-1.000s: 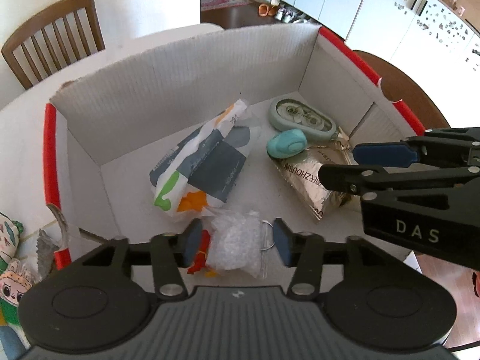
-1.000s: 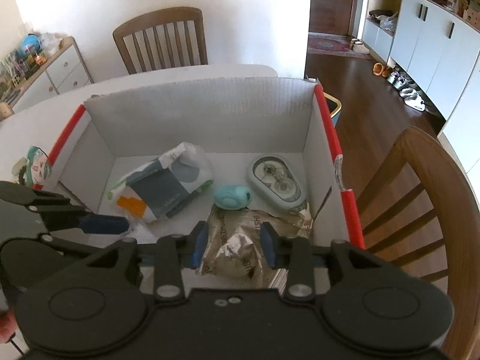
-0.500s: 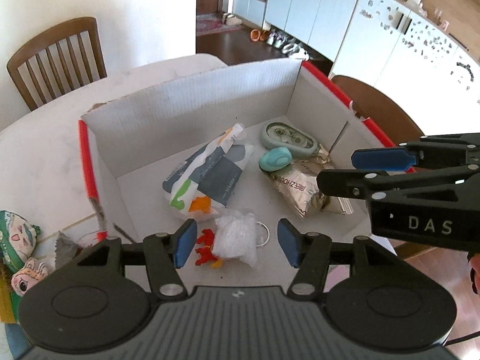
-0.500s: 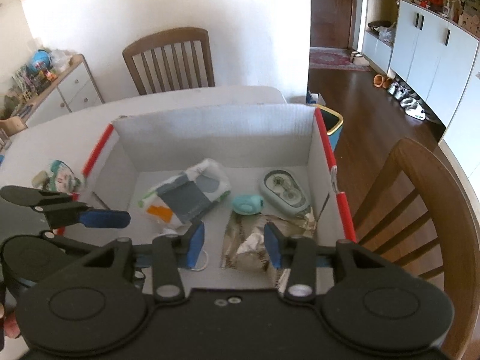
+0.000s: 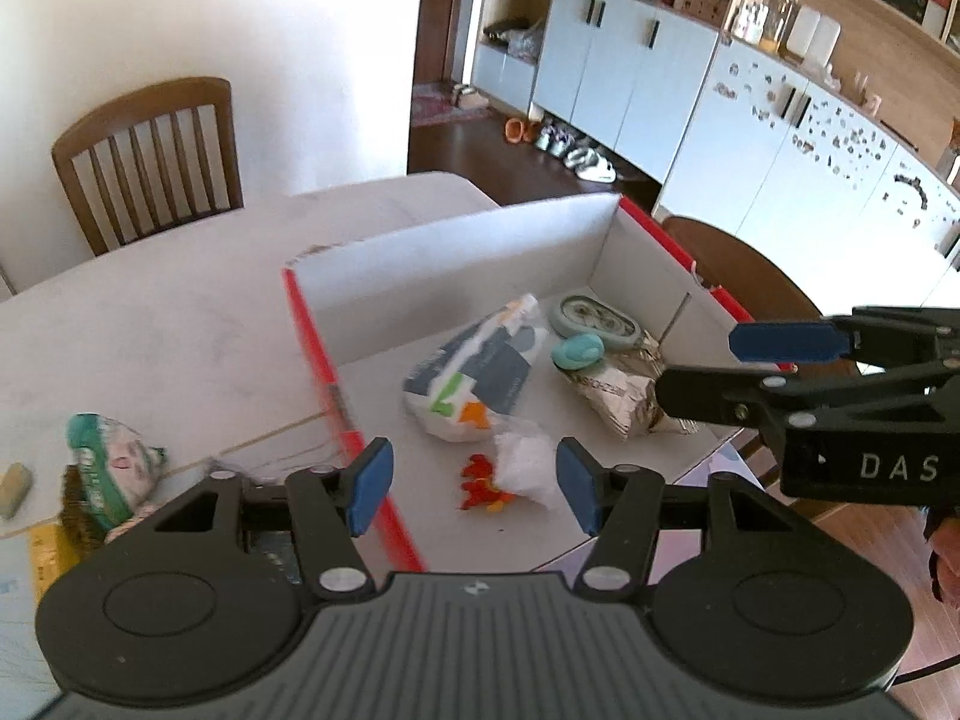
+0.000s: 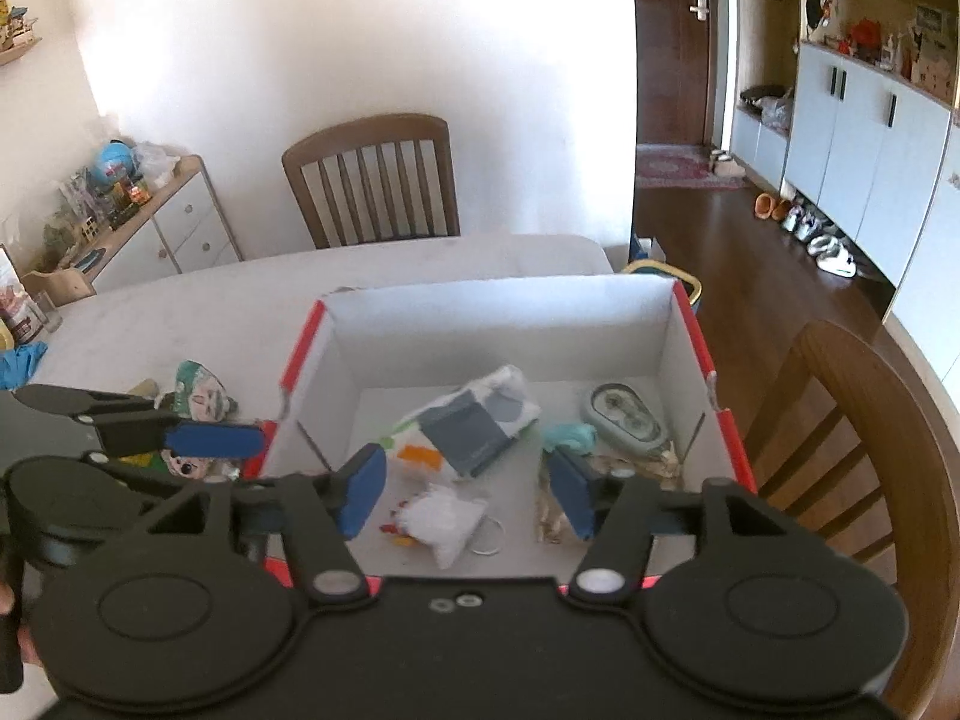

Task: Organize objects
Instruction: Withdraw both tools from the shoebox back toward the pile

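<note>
You are holding both tongs above the cardboard box (image 6: 504, 312) on the counter (image 5: 150, 330). Your left tongs (image 5: 474, 486) are opening with nothing between them. Your right tongs (image 6: 468, 492) are opening too, and they are empty. The little white bag (image 6: 441, 519), the silver foil packet (image 5: 618, 396) and the printed pouch (image 6: 468, 426) are lying inside the box.

I read one clear marking: "DAS" in white capitals on the black body of the right gripper (image 5: 774, 360), seen at the right of the left wrist view. The crumpled foil packet (image 5: 624, 402) in the cardboard box (image 5: 456, 264) carries dark lettering, too creased and small for me to read. I find no other legible text.
</note>
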A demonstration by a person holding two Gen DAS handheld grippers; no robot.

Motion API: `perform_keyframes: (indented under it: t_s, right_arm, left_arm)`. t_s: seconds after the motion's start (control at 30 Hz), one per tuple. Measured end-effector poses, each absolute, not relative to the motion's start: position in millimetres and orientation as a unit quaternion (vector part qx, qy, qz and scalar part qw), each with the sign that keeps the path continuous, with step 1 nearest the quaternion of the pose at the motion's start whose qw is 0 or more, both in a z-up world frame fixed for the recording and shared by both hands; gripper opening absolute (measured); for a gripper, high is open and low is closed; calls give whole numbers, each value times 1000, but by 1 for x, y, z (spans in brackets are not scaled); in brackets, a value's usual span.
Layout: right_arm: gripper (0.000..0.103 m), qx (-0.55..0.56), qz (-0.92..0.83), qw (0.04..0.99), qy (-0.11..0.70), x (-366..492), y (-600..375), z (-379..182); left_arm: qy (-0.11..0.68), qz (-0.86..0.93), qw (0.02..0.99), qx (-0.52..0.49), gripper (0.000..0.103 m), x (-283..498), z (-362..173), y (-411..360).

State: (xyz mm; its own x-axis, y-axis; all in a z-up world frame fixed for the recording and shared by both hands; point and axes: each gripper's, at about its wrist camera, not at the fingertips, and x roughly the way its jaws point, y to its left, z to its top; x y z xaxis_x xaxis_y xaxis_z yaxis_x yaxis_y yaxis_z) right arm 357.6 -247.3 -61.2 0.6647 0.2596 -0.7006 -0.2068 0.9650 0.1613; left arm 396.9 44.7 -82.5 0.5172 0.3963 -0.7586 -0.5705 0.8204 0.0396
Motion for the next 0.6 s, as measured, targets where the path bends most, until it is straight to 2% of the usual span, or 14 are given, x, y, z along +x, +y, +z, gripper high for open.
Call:
perform_keyframes:
  t_s: [0.13,0.27,0.4,0.47,0.6]
  right_arm:
    - [64,39,126,915,381,347,-231,-56]
    - [76,47,124,920,368,337,-215,-49]
    - [81,48,125,924,359,327,-195,-44]
    - [88,47,125,926,354,322,-185,-41]
    - [93,48,122,930,343,314,-167,-39]
  left_arm:
    - [390,284,870,-103,63,375,-71,50]
    - [381,287,873,-99,71,352,-61,55]
    - [373,297,873,-102,79,330,-53,61]
    - [368,303,874,-98,79,319,-48,63]
    - [361,308,875,-95,82,295,-41,68]
